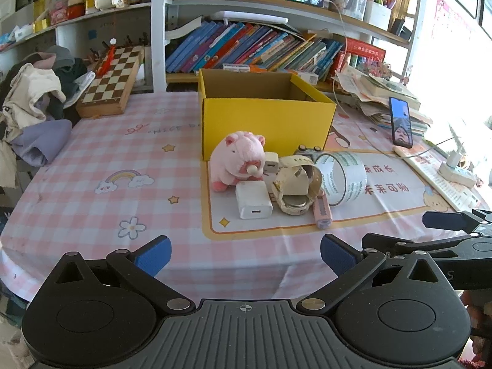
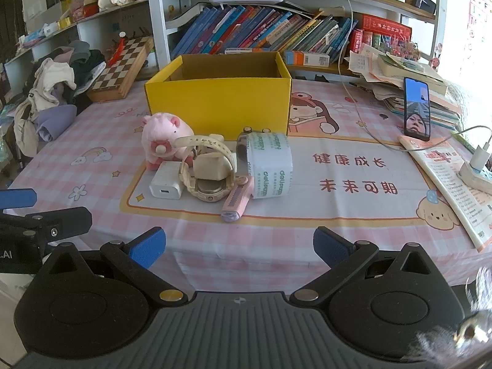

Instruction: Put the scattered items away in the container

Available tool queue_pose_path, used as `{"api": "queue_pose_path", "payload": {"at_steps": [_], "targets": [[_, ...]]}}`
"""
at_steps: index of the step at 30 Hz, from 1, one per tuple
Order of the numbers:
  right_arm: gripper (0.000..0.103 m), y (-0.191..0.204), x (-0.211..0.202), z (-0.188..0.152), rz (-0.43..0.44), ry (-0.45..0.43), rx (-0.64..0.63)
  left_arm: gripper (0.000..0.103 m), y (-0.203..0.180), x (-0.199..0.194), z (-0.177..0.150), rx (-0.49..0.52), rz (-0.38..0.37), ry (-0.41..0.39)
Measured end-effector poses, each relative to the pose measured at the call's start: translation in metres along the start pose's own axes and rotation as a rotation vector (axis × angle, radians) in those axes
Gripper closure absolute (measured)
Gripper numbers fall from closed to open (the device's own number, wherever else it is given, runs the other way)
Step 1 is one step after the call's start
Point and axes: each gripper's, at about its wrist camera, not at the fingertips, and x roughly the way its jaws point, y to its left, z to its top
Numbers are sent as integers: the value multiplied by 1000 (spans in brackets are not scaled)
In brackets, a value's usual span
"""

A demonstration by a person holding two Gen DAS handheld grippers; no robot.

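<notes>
An open yellow cardboard box [image 1: 267, 123] [image 2: 218, 107] stands mid-table. In front of it sits a cluster: a pink plush pig [image 1: 238, 158] [image 2: 163, 141], a white charger block [image 1: 253, 204] [image 2: 166, 184], a smaller white plug [image 1: 271, 163], a cream watch [image 1: 295, 190] [image 2: 209, 172], a pink utility knife [image 1: 323, 210] [image 2: 236, 201] and a roll of clear tape [image 1: 343, 178] [image 2: 269, 166]. My left gripper [image 1: 246, 255] is open, near the table's front edge, short of the cluster. My right gripper [image 2: 240, 247] is open too, just as far back. Nothing is between either pair of fingers.
A chessboard box [image 1: 112, 81] [image 2: 123, 67] and a clothes pile [image 1: 33, 104] lie at the far left. A propped phone [image 1: 401, 126] [image 2: 416, 112], stacked papers, a booklet [image 2: 446, 181], a power strip [image 2: 475, 172] and cables crowd the right. Bookshelves stand behind the table.
</notes>
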Motion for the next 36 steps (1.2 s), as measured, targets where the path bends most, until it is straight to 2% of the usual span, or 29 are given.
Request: {"api": "queue_pose_path", "payload": {"at_steps": [12, 36], "targets": [[0, -1, -3, -1, 5, -9, 10, 0, -2, 3, 2, 15, -29, 8], [0, 3, -7, 5, -9, -3, 8, 0, -4, 0, 5, 48, -40, -10]]}}
